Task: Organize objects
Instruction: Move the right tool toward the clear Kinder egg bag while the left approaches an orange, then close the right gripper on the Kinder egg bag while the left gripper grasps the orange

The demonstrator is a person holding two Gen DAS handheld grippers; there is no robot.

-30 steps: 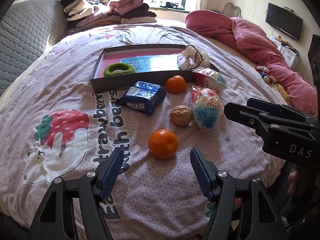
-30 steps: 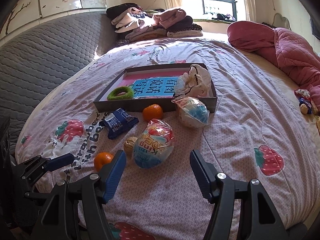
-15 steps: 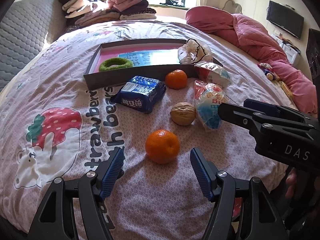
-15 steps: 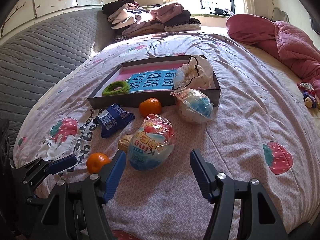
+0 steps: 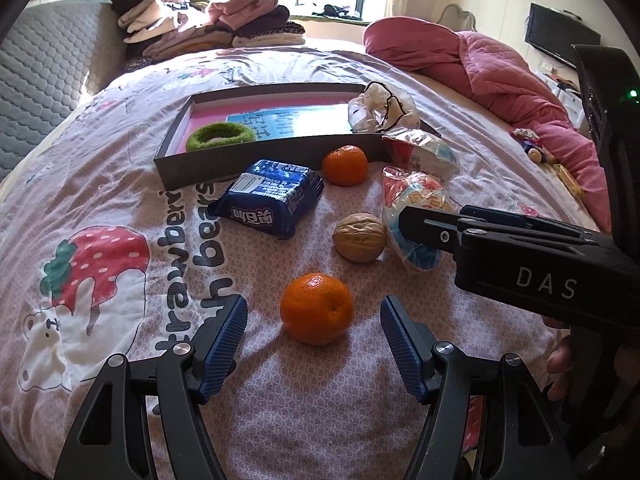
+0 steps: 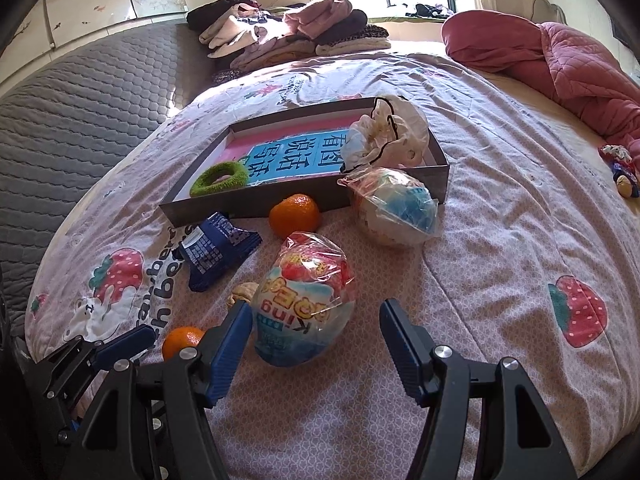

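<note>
Near mandarin (image 5: 316, 309): on the bedspread (image 5: 120, 184) near its front edge, centred in the gap of the left gripper (image 5: 314, 330); clear cloth on both sides, no pad touching.
Left gripper fingers (image 5: 224, 332): spread wide, nothing pinched; tips level with the fruit's front half.
Large wrapped egg (image 6: 306, 300): lies on the bedspread with its near end between the right gripper (image 6: 316, 338) tips, closer to the left-hand one; whether the wrapper touches that pad, cannot tell.
Right gripper fingers (image 6: 402, 350): spread wide, not pressing on anything; the right-hand finger stands apart from the egg.
Walnut (image 5: 359, 237): just behind the near mandarin, beside the large egg; contact with the wrapper cannot tell.
Blue snack pack (image 5: 272, 200): left of the walnut, just in front of the tray's front wall.
Far mandarin (image 5: 345, 165): against or just beside the tray's front wall.
Second wrapped egg (image 6: 394, 208): at the tray's front right corner, outside it.
Tray (image 5: 240, 166): shallow grey box, middle of the bed, pink and blue printed floor.
Green ring (image 5: 221, 137): inside the tray, front left corner.
White crumpled bag (image 6: 386, 136): inside the tray, right end.
Folded clothes (image 5: 208, 26): stacked at the far edge of the bed.
Pink quilt (image 5: 500, 76): bunched along the far right edge.
</note>
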